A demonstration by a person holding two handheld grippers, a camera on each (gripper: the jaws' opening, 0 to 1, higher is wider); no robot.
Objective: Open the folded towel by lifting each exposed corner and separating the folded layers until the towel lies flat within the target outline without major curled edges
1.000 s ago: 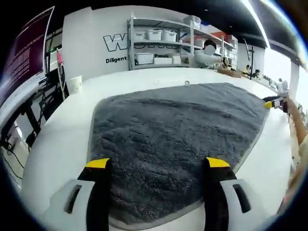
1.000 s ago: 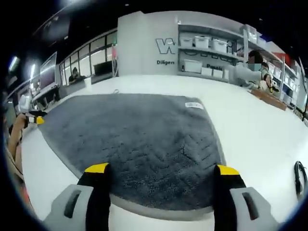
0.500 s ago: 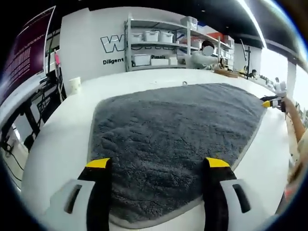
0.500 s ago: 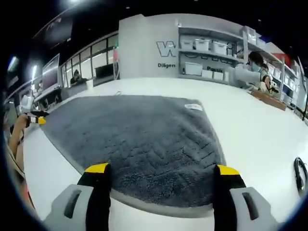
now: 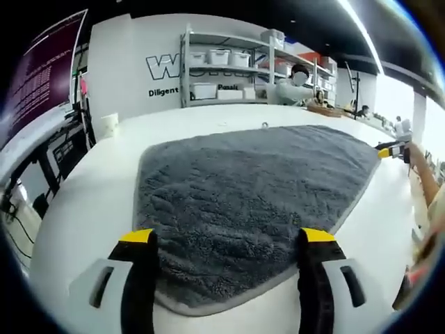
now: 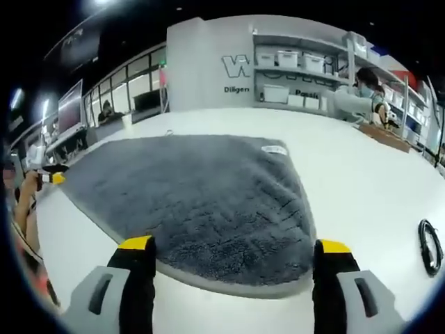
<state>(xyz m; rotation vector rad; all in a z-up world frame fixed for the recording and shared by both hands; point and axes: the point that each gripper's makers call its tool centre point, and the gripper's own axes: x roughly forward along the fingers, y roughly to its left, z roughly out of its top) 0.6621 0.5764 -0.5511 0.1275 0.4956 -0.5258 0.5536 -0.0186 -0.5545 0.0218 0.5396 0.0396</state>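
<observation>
Since the earlier frames, both grippers have been drawn back slightly from the towel, so that a wider strip of white table is seen between the yellow-tipped jaws and the towel's near edge. In the left gripper view, the left gripper is held with its jaws wide apart and nothing is gripped between them; the grey towel is spread flat on the white table, one corner lying between the jaws, just ahead of them. At the right edge of that view, the right gripper is seen beside the towel's far corner, held by a hand. A paper cup stands on the table, well apart from the towel. In the right gripper view, the right gripper is likewise wide open and empty. A white label is seen at the towel's far right corner. A black cable loop lies on the table to the right. Shelving with white bins stands against the back wall.
</observation>
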